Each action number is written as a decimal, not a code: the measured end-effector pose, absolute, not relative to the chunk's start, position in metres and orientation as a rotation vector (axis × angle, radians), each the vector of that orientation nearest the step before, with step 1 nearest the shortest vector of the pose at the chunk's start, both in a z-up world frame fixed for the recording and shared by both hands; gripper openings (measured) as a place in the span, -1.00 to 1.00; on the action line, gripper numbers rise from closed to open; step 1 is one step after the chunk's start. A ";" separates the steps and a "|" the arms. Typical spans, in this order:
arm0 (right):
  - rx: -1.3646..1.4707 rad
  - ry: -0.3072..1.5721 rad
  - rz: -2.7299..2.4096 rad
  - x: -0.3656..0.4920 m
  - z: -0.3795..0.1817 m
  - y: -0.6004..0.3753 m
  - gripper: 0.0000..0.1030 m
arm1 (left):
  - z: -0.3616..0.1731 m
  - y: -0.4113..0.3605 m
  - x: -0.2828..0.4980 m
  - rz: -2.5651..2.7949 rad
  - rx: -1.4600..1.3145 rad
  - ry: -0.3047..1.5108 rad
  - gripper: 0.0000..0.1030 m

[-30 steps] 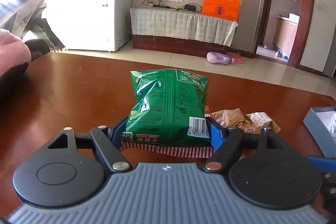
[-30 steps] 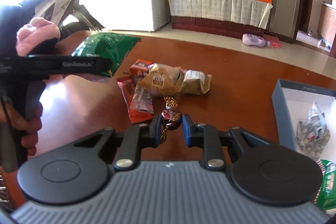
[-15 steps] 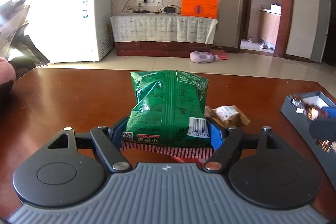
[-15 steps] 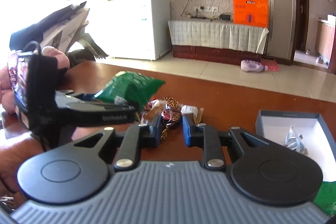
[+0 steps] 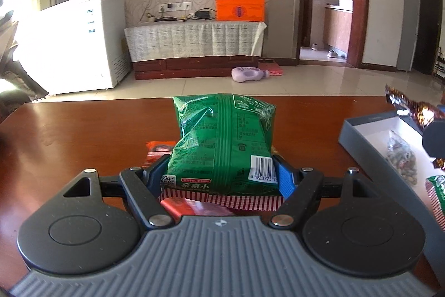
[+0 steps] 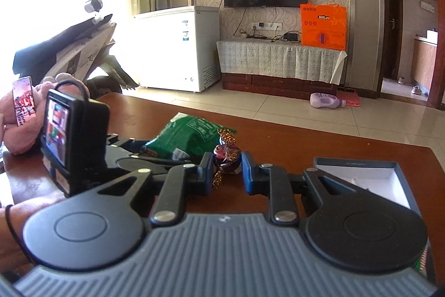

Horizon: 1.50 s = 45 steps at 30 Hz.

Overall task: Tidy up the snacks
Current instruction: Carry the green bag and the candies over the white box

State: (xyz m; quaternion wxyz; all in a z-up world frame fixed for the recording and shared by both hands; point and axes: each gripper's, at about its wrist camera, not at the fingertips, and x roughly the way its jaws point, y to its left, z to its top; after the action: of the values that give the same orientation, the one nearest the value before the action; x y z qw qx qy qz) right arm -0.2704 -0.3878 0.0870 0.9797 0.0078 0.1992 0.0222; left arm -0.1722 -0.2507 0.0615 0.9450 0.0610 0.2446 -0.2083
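My left gripper point(image 5: 221, 174) is shut on a puffy green snack bag point(image 5: 222, 144), held above the brown table point(image 5: 83, 130); the bag point(image 6: 192, 137) also shows in the right wrist view. My right gripper point(image 6: 227, 167) is shut on a small wrapped candy point(image 6: 225, 155) with a dark, leopard-spotted wrapper, lifted off the table. That candy point(image 5: 411, 109) appears at the right edge of the left wrist view, over the grey box point(image 5: 370, 146). The box point(image 6: 361, 166) has a white inside and sits to the right.
Red snack packets point(image 5: 157, 151) lie on the table under the green bag. Inside the box lie a clear bag of small sweets point(image 5: 402, 157) and a green packet point(image 5: 436, 185). A person's hand point(image 6: 25, 216) holds the left gripper's handle, beside a pink plush toy point(image 6: 25, 113).
Both grippers have swung to the right toward the grey box, each keeping its load. The right gripper has also risen, and the snack pile has dropped out of its view.
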 end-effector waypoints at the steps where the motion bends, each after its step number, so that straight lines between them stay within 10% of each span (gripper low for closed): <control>1: 0.014 0.399 0.041 -0.274 0.087 -0.390 -0.53 | 0.061 -0.256 -0.174 -0.431 0.126 0.500 0.55; 45: 0.049 0.428 -0.263 -0.336 0.073 -0.493 -0.52 | 0.064 -0.404 -0.212 -0.667 0.141 0.433 0.54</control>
State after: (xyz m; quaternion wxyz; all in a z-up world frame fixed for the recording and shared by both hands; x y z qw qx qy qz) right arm -0.3364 -0.4931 0.0726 0.9684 0.0242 0.2116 -0.1302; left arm -0.2120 -0.4042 0.0637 0.9194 0.0686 0.2109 -0.3247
